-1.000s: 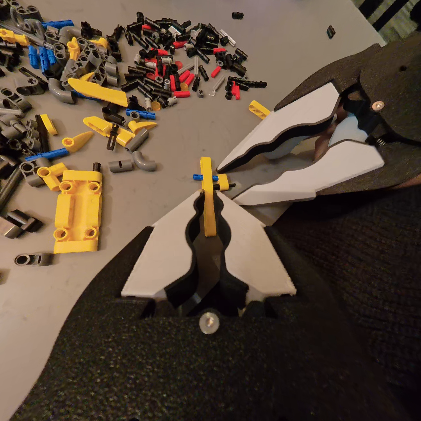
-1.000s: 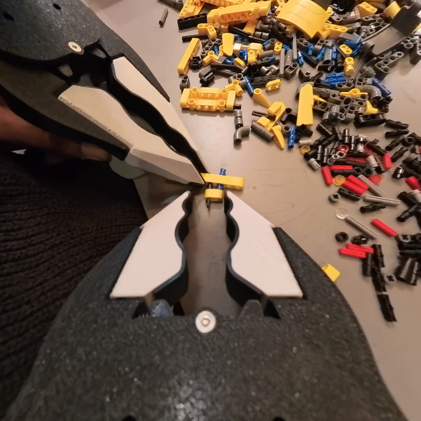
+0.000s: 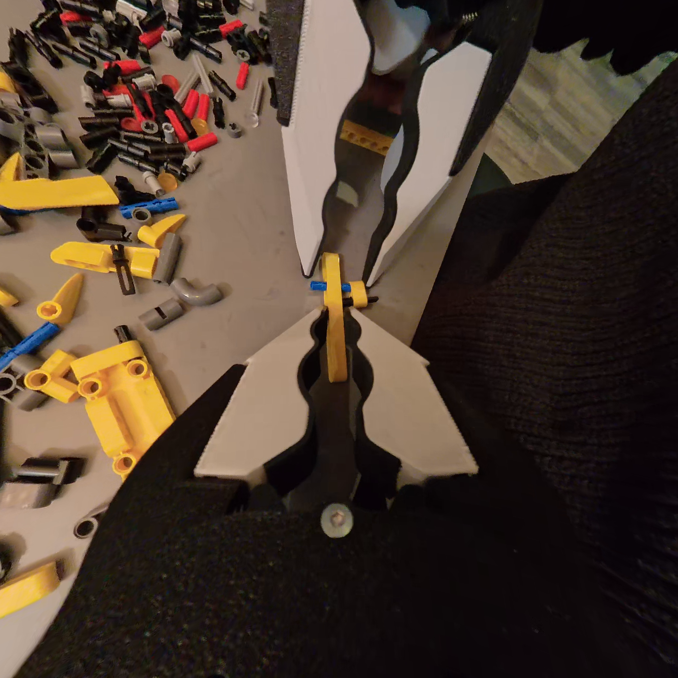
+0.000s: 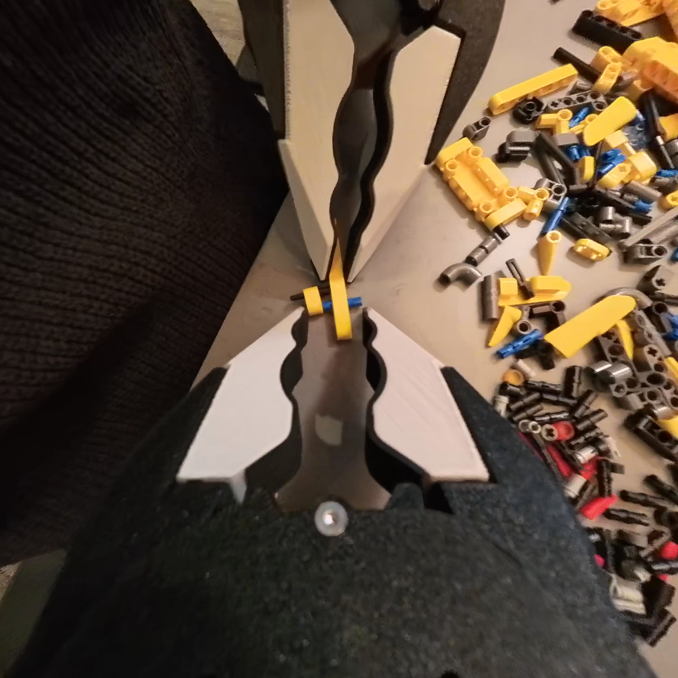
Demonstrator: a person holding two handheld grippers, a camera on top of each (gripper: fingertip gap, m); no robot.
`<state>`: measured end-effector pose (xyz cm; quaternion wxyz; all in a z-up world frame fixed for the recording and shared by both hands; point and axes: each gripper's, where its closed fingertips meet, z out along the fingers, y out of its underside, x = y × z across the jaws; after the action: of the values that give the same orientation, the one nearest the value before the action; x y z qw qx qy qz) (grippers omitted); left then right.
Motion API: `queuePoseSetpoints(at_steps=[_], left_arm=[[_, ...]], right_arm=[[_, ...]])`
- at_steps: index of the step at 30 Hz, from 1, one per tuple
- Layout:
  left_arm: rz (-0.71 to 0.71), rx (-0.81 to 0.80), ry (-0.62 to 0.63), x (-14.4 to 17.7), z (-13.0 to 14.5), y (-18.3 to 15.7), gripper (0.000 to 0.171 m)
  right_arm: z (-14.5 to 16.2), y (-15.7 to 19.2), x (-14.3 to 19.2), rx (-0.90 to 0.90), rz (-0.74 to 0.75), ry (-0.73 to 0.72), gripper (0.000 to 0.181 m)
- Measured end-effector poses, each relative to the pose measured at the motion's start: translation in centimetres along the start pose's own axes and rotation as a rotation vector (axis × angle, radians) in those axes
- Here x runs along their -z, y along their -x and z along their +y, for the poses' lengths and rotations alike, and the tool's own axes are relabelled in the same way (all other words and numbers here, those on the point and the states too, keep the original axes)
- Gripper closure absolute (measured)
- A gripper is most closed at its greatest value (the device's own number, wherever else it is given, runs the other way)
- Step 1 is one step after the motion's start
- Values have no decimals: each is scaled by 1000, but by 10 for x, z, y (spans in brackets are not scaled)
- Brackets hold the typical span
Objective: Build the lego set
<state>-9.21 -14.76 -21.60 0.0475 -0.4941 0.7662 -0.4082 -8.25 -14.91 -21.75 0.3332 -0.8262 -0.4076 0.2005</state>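
Note:
My left gripper [image 3: 335, 310] is shut on a thin yellow beam [image 3: 335, 341], which stands on edge just above the grey table [image 3: 238, 227]. A blue pin [image 3: 316, 285] passes through the beam's far end. It joins a small yellow connector [image 3: 358, 293] that carries a black pin [image 3: 372, 299]. My right gripper [image 4: 334, 312] is open and faces the left gripper [image 4: 335, 280] tip to tip. Its fingertips straddle the beam's end [image 4: 339, 312] and the connector [image 4: 312, 301]. In the left wrist view one right fingertip [image 3: 368, 281] sits at the connector.
Loose building pieces cover the table: a pile of black and red pins [image 3: 157, 110], a yellow block [image 3: 121, 403], a yellow panel [image 3: 55, 192], and grey and blue parts [image 4: 587, 190]. A person's dark knit sleeve [image 3: 550, 330] lies along the near table edge. Left and right tips are no more than a few centimetres apart.
The right gripper has swung from the side to face the left gripper head-on, and its jaws are wider apart. The left gripper still holds the yellow beam.

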Motion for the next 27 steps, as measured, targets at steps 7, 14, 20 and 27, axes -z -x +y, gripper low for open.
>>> queuePoseSetpoints(at_steps=[7, 14, 20, 27], left_arm=[[-27, 30, -15, 1, 0, 0, 161], [-118, 7, -57, 7, 5, -3, 146], [-156, -33, -74, 1, 1, -3, 144], [-191, -93, -70, 0, 2, -3, 144]], right_arm=[[0, 3, -1, -12, 45, -1, 158], [0, 2, -2, -13, 93, -6, 158], [-1, 2, -2, -16, 97, -5, 158], [-1, 2, -2, -34, 98, -14, 158]])
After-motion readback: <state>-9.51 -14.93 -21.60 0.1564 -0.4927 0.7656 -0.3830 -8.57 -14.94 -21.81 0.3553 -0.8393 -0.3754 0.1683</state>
